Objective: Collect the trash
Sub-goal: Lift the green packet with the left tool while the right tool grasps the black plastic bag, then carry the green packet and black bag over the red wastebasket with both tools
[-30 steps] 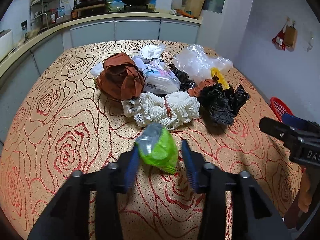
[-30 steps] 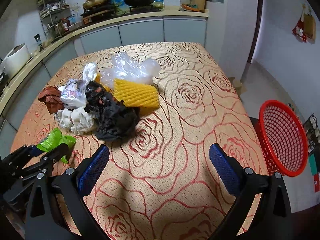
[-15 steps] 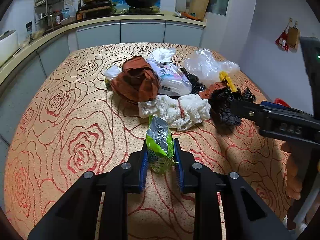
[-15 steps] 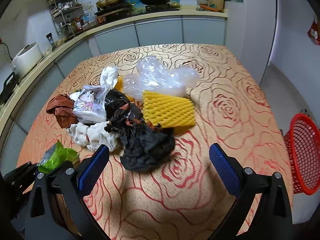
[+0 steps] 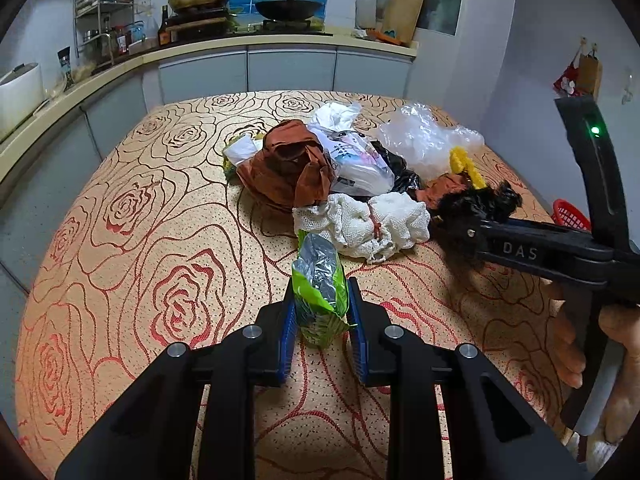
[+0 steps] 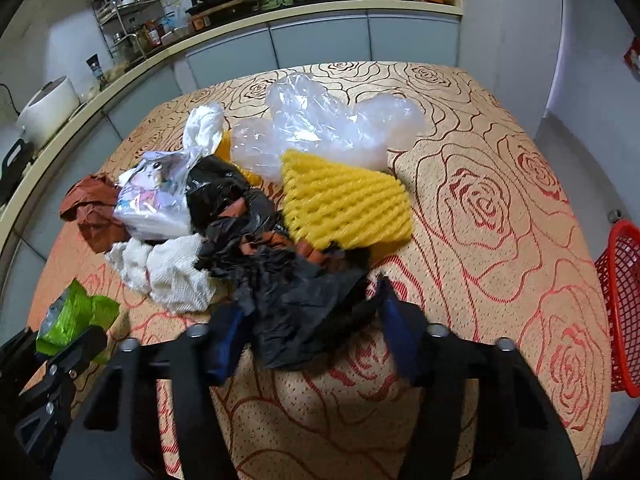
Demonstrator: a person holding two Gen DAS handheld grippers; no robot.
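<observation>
My right wrist view is showing me the table (image 6: 480, 128) in its rose-patterned cloth, the red basket (image 6: 620, 304) off its right edge, and the whole yellow foam net (image 6: 344, 204); the left view is catching only slivers of those two. My right claw (image 6: 308, 320) is closing around the crumpled black plastic bag (image 6: 296, 300). My left claw (image 5: 322, 316) is pinching the green, silver-lined snack wrapper (image 5: 320, 284) upright just off the pile.
</observation>
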